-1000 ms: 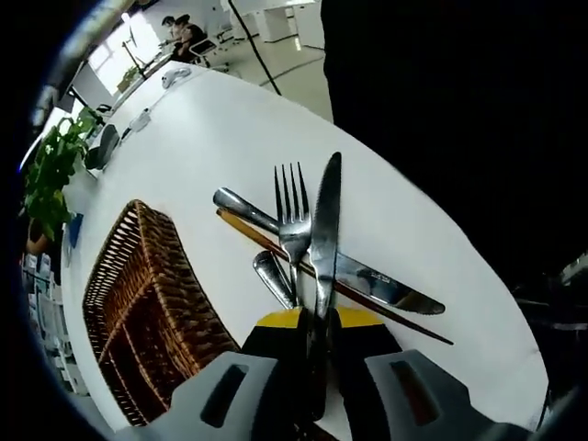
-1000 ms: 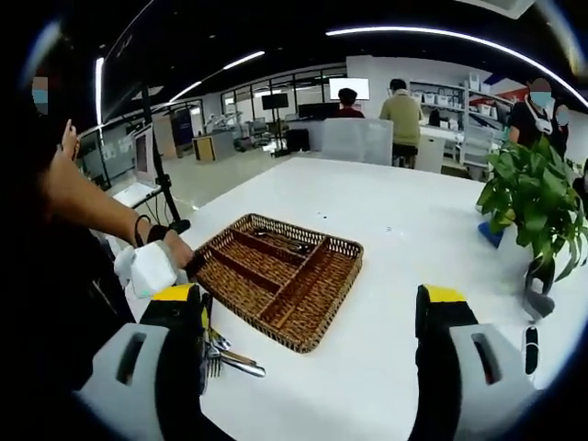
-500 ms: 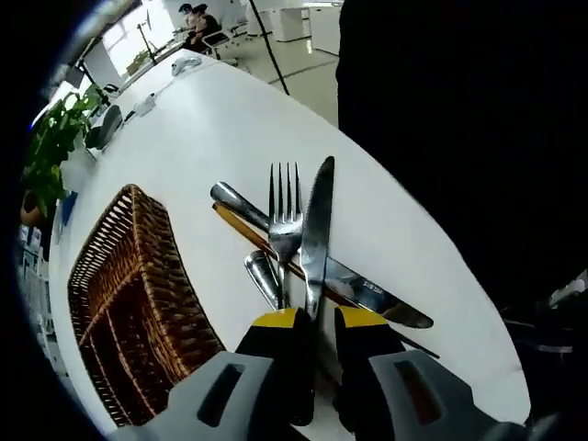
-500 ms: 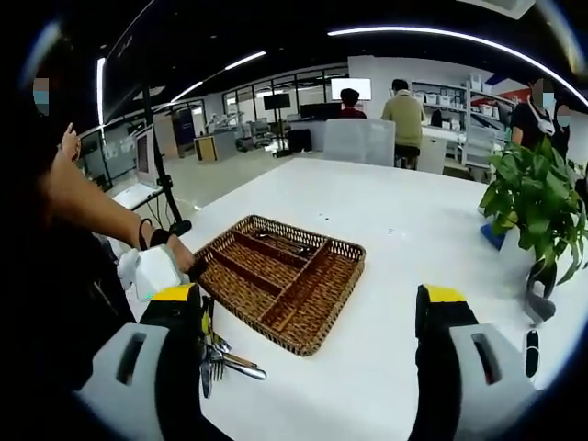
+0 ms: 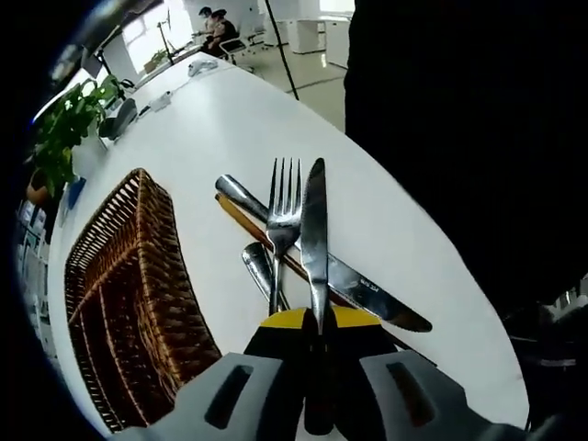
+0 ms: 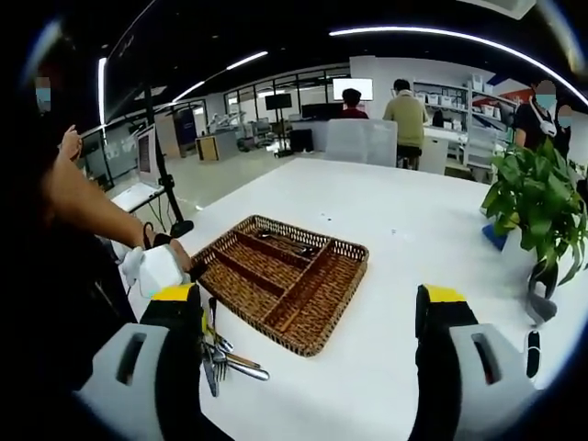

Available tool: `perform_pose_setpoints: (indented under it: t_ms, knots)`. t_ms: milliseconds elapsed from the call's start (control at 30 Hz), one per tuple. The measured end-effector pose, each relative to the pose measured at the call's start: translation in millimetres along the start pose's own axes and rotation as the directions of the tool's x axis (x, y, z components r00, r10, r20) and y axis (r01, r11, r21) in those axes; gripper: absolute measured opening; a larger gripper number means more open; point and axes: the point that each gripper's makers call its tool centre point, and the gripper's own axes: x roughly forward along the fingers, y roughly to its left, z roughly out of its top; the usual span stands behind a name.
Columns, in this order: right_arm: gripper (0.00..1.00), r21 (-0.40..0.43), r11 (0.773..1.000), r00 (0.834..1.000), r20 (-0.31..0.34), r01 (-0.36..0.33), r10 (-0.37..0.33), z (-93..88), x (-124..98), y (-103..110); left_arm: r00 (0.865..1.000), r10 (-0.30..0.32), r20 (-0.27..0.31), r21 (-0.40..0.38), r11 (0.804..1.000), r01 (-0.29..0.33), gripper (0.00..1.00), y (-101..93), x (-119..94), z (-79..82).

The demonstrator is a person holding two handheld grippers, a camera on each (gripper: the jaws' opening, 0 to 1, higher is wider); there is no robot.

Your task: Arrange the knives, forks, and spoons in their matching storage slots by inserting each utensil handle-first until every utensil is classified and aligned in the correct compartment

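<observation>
Left gripper (image 5: pixel 317 323) fingers are clenched on a knife (image 5: pixel 315 243), blade pointing away, above the cutlery pile: fork (image 5: pixel 280 225), second knife (image 5: pixel 367 292) and spoons on the white table (image 5: pixel 230 119). Wicker tray (image 5: pixel 119 294) lies just beside the pile. Right gripper (image 6: pixel 308 317) fingers are spread wide, grasping nothing, near the wicker tray.

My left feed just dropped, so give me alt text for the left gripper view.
The left gripper is shut on a knife, raised over a fork, a second knife and other cutlery piled on a white table. A wicker tray sits left of the pile.
</observation>
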Motion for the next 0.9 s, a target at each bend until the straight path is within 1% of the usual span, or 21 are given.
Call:
perform_pose_setpoints:
  t_ms: [67, 100, 233, 333, 367, 400, 433, 500, 533, 567, 600, 667, 700, 733, 767, 867, 900]
  knots:
    - [1.0, -0.001, 1.0, 1.0, 0.0, -0.002, 0.002, 0.0, -0.2, 0.8, 1.0, -0.021, 0.01, -0.018, 1.0, 0.022, 0.06, -4.6, -0.8, 2.6]
    - [1.0, -0.004, 1.0, 1.0, -0.003, -0.002, 0.002, -0.6, 0.1, 1.2, 1.0, -0.022, 0.012, -0.023, 0.999, 0.023, 0.06, -5.3, -1.8, 3.3]
    - [1.0, -0.006, 1.0, 1.0, -0.001, -0.012, 0.012, -0.5, 1.7, 5.4, 1.0, 0.001, 0.021, -0.049, 0.999, 0.0, 0.06, -4.4, -11.5, 9.4]
    - [1.0, -0.009, 1.0, 1.0, -0.002, -0.021, 0.021, -0.7, 3.7, 9.6, 1.0, 0.008, 0.02, -0.112, 0.994, -0.006, 0.06, -4.2, -20.2, 12.1]
    - [1.0, -0.011, 1.0, 1.0, -0.001, -0.025, 0.025, -0.2, 4.6, 12.0, 1.0, 0.014, 0.008, -0.129, 0.992, -0.013, 0.06, -3.1, -23.3, 11.6]
    - [1.0, -0.014, 0.999, 1.0, -0.001, -0.031, 0.031, 0.3, 5.1, 14.2, 0.999, 0.024, -0.029, -0.176, 0.984, -0.029, 0.06, -1.6, -27.2, 6.5]
    - [1.0, -0.019, 0.999, 0.999, 0.0, -0.04, 0.04, 0.7, 5.7, 16.7, 0.999, 0.02, -0.037, -0.213, 0.977, -0.028, 0.06, -2.7, -30.3, 7.0]
    - [1.0, -0.057, 0.995, 0.996, -0.009, -0.085, 0.085, -0.6, 7.7, 27.2, 0.998, 0.057, -0.019, -0.279, 0.958, -0.06, 0.05, 2.6, -39.1, 12.3]
    - [1.0, -0.091, 0.991, 0.994, -0.033, -0.103, 0.1, -4.7, 8.9, 31.9, 0.998, 0.065, -0.015, -0.295, 0.953, -0.067, 0.05, 3.7, -42.2, 13.6]
    - [1.0, -0.116, 0.988, 0.994, -0.044, -0.105, 0.1, -6.6, 9.7, 33.5, 0.998, 0.067, -0.016, -0.307, 0.949, -0.068, 0.05, 3.4, -45.1, 13.8]
    - [1.0, -0.133, 0.986, 0.994, -0.046, -0.102, 0.096, -6.9, 10.6, 34.8, 0.996, 0.08, -0.037, -0.312, 0.946, -0.088, 0.05, 4.7, -49.2, 10.9]
    - [1.0, -0.133, 0.986, 0.994, -0.047, -0.104, 0.099, -7.4, 11.5, 37.6, 0.994, 0.09, -0.067, -0.329, 0.938, -0.108, 0.05, 4.9, -53.7, 6.3]
    - [1.0, -0.127, 0.986, 0.993, -0.044, -0.11, 0.105, -6.4, 11.5, 38.4, 0.992, 0.097, -0.075, -0.348, 0.93, -0.118, 0.05, 4.5, -56.5, 4.6]
    - [1.0, -0.124, 0.986, 0.993, -0.041, -0.112, 0.108, -5.3, 11.5, 39.0, 0.992, 0.102, -0.074, -0.366, 0.923, -0.122, 0.05, 4.4, -58.5, 4.1]
    - [1.0, -0.124, 0.986, 0.993, -0.038, -0.114, 0.11, -4.0, 11.6, 39.7, 0.992, 0.105, -0.073, -0.392, 0.911, -0.125, 0.05, 3.7, -60.5, 3.5]
    - [1.0, -0.128, 0.985, 0.993, -0.031, -0.115, 0.112, 0.2, 11.9, 41.2, 0.991, 0.116, -0.074, -0.413, 0.9, -0.136, 0.05, 2.4, -68.5, 1.8]
    - [1.0, -0.127, 0.985, 0.994, -0.027, -0.113, 0.11, 2.1, 12.1, 40.9, 0.989, 0.122, -0.078, -0.429, 0.892, -0.144, 0.05, 1.7, -72.4, 1.7]
